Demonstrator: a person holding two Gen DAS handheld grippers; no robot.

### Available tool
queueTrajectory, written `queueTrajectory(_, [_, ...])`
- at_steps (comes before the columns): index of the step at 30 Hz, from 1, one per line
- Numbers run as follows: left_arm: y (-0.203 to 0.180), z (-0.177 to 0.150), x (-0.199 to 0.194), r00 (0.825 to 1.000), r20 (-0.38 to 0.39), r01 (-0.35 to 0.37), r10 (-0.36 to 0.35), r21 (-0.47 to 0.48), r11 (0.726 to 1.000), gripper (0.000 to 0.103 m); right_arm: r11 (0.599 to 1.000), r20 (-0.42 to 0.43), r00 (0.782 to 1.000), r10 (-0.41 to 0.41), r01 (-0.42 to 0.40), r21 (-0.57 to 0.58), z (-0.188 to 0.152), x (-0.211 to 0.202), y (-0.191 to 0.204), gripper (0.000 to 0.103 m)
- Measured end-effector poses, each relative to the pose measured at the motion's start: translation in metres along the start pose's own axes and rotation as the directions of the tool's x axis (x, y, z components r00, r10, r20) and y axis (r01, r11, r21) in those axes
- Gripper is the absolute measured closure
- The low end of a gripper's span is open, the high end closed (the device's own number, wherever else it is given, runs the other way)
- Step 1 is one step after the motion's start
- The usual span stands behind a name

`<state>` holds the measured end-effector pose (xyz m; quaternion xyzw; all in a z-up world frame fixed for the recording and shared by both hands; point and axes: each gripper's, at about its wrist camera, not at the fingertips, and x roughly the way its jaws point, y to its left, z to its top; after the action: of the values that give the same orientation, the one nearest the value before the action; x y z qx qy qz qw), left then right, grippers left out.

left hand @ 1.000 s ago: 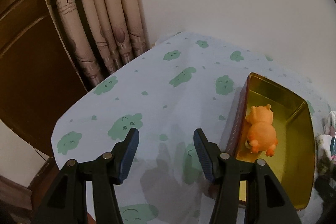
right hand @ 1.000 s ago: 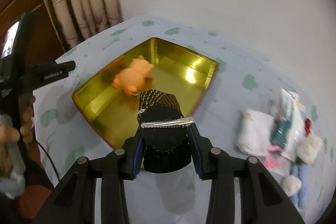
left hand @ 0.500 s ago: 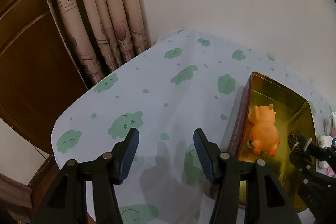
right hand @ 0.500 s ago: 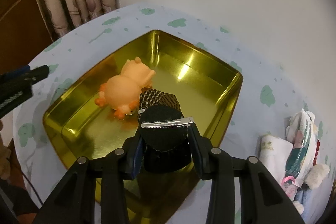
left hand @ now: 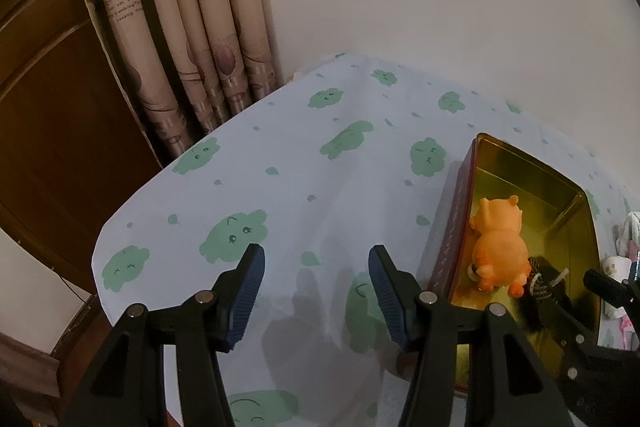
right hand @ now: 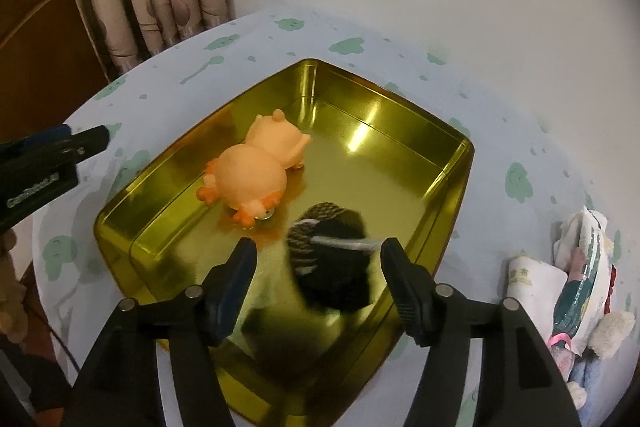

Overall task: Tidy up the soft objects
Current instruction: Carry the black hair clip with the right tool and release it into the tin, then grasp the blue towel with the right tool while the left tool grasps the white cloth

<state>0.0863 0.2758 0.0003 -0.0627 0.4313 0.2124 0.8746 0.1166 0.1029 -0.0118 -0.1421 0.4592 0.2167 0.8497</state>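
Gold tin sits on tablecloth. Orange toy inside at ten o'clock; black hair clip, blurred, at five o'clock. Right gripper opening, pads clear of clip. Left gripper open, empty.

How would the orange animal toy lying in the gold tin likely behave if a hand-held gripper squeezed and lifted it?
The orange toy looks smooth and rounded, so it may slip between the pads. Probably soft and light, it should dent rather than crack. Lying on its side in the gold tin, its round body could roll if nudged.
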Motion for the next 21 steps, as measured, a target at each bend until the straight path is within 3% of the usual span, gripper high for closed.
queueTrajectory(11, [0.001, 0.0, 0.0, 1.0, 0.006, -0.005, 0.005, 0.001, 1.0, 0.048, 0.999, 0.098, 0.995, 0.03, -0.031, 0.011, -0.002, -0.046, 0.001, 0.04])
queueTrajectory(21, [-0.001, 0.0, -0.003, 1.0, 0.01, -0.013, 0.012, 0.013, 1.0, 0.048, 0.994, 0.14, 0.987, -0.077, 0.064, 0.093, -0.032, -0.08, -0.052, 0.036])
